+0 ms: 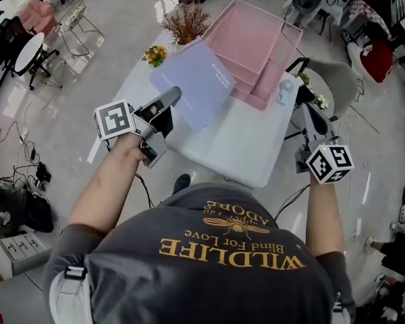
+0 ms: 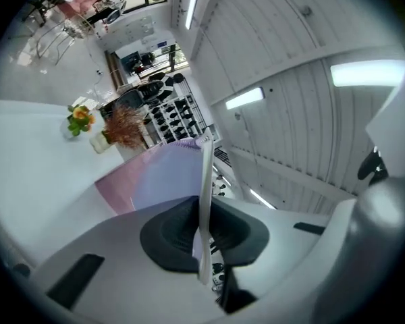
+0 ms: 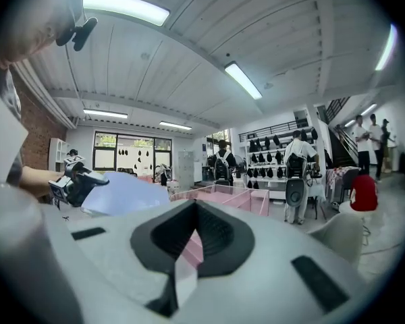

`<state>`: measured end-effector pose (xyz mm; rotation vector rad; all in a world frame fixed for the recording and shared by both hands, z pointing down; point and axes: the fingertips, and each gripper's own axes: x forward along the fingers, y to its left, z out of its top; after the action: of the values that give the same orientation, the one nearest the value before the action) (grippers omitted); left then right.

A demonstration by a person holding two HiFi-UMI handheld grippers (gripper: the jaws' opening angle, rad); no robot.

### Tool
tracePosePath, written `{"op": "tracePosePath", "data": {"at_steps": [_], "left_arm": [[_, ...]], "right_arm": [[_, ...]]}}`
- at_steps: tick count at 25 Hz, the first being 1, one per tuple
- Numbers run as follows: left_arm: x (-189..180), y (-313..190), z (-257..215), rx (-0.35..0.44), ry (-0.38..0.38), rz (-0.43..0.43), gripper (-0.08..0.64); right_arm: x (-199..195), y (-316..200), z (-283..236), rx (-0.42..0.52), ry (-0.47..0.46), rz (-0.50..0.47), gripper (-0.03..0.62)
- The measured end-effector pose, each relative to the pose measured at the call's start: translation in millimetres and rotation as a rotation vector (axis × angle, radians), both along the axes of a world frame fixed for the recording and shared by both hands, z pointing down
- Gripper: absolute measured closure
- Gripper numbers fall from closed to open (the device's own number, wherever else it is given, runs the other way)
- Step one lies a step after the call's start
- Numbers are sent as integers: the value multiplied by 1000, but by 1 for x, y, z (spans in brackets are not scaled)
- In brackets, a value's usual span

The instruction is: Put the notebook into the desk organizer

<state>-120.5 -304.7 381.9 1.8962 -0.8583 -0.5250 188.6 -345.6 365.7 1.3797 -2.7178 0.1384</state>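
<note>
The lavender notebook [image 1: 196, 83] hangs above the white table [image 1: 229, 147], raised off it. My left gripper [image 1: 172, 96] is shut on its near corner. In the left gripper view the notebook [image 2: 169, 174] runs edge-on between the pads, with the left gripper [image 2: 204, 204] clamped on it. The pink desk organizer [image 1: 256, 46] stands at the table's far end, beyond the notebook, and also shows low in the left gripper view [image 2: 115, 181]. My right gripper [image 1: 309, 110] is off the table's right edge, shut with nothing in it. The right gripper view looks past the right gripper [image 3: 196, 208] to the organizer [image 3: 223, 198] and notebook [image 3: 128, 194].
A vase of dried twigs [image 1: 185, 22] and a small flower posy [image 1: 155, 55] stand at the table's far left corner. A small white device [image 1: 285, 90] lies beside the organizer. A white chair [image 1: 337, 79] sits to the right. People stand in the background [image 3: 297, 174].
</note>
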Motion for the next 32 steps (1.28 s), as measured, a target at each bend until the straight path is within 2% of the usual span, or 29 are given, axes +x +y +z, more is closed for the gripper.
{"op": "tracePosePath", "data": {"at_steps": [3,7,18,25,32], "left_arm": [[15,-17,-40,79,-4,30,528],[33,-48,-68,156,-36,63,528],[99,-170,-72,139,-51,65,528],[130,-238,-73,153,-1,25,528],[130,-289,-50,129,151,-40,526]], "right_arm": [[6,-6,-6,12,4,15,592],[11,-13,-16,31,1,44,592],[25,-57,-36,34,10,71,592],[33,-79,-46,35,35,89,592],[23,-91,-35,5,59,82,592]]}}
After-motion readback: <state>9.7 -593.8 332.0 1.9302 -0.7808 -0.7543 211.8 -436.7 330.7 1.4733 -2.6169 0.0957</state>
